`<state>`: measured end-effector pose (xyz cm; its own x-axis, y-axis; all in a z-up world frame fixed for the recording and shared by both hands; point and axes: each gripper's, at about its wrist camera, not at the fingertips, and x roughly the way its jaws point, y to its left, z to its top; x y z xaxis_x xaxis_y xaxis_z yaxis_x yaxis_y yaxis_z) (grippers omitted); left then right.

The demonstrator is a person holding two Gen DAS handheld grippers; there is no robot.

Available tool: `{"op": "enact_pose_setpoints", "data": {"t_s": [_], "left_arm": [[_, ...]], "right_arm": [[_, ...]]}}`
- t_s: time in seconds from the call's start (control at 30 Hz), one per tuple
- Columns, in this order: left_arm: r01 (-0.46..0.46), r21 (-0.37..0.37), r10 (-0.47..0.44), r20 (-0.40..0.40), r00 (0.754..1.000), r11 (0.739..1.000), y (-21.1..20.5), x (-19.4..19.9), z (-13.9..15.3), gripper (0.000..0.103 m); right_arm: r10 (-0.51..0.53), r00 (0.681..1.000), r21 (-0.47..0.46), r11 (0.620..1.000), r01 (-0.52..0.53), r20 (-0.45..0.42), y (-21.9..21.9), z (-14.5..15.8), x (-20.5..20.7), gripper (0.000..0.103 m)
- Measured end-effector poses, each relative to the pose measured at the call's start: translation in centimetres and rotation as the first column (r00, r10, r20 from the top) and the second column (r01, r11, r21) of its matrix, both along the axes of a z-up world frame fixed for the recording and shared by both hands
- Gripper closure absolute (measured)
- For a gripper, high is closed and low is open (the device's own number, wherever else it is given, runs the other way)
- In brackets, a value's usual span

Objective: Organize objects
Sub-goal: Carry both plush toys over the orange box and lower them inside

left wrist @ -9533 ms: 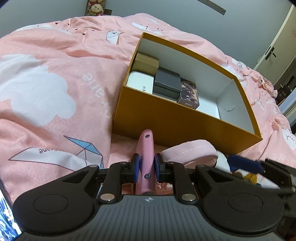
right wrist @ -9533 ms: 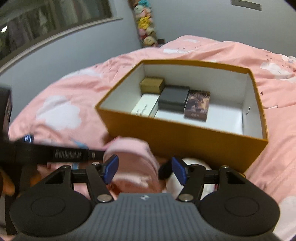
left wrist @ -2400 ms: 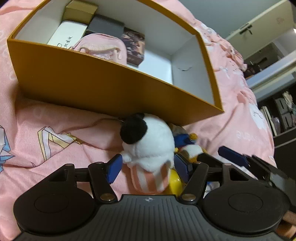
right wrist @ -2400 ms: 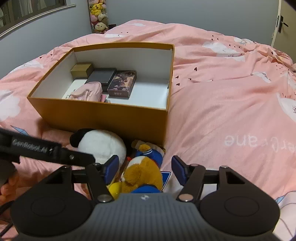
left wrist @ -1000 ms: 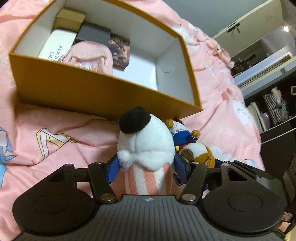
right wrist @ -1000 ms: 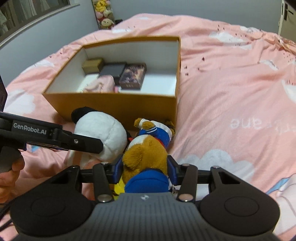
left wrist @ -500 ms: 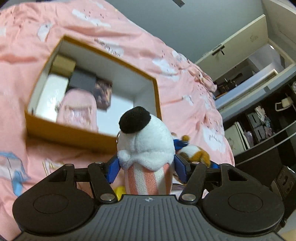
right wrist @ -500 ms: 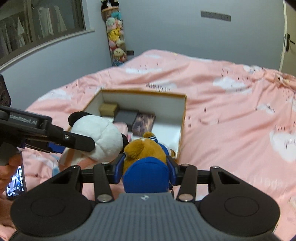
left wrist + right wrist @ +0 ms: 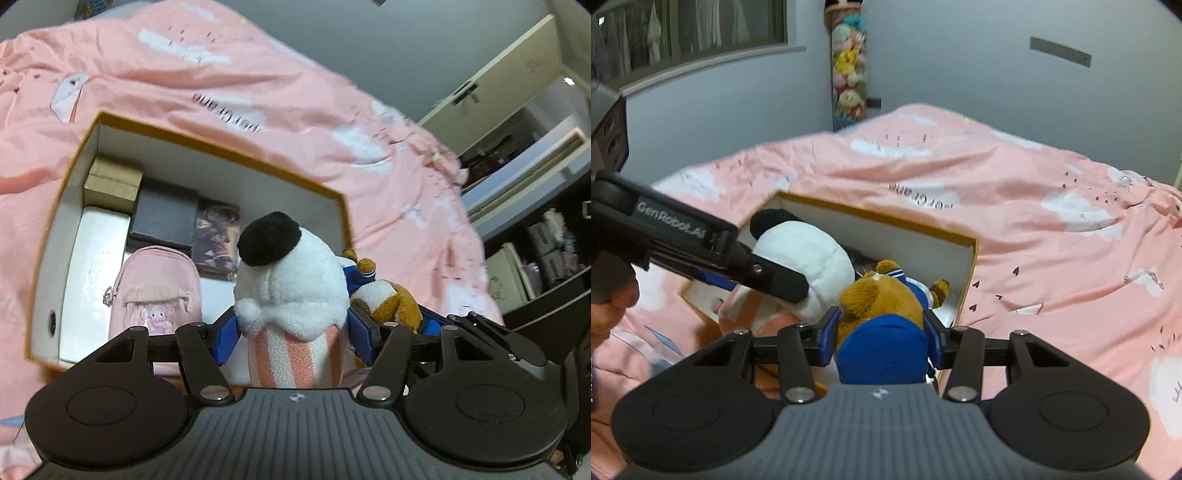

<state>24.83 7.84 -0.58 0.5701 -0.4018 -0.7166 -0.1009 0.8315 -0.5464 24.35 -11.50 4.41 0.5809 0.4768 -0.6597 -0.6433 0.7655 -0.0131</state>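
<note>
The left gripper (image 9: 293,334) pinches a white plush toy with a black ear and pink-striped body (image 9: 291,291); the right gripper (image 9: 881,336) pinches a brown plush bear in blue clothes (image 9: 882,306). Both toys hang side by side above the orange cardboard box (image 9: 343,218), apparently for dropping into its bare right end, beside the pink pouch (image 9: 157,291) on the pink bedspread (image 9: 1052,258).

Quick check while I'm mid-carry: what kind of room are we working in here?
Most likely a bedroom. The box sits on a bed covered by a pink quilt with cloud prints, a column of stuffed toys hangs in the corner, and a window is set in the wall.
</note>
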Motion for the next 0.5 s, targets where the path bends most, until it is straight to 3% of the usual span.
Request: {"op": "enact_pose_setpoints", "data": {"t_s": [0.5], "left_arm": [[0.046, 0.076, -0.036, -0.129, 0.991, 0.996, -1.5, 5.0, -6.2, 0.032]], "right_arm": [[0.071, 0.994, -0.175, 0.981, -0.085, -0.081, 3.1, -6.4, 5.5, 0.054]]}}
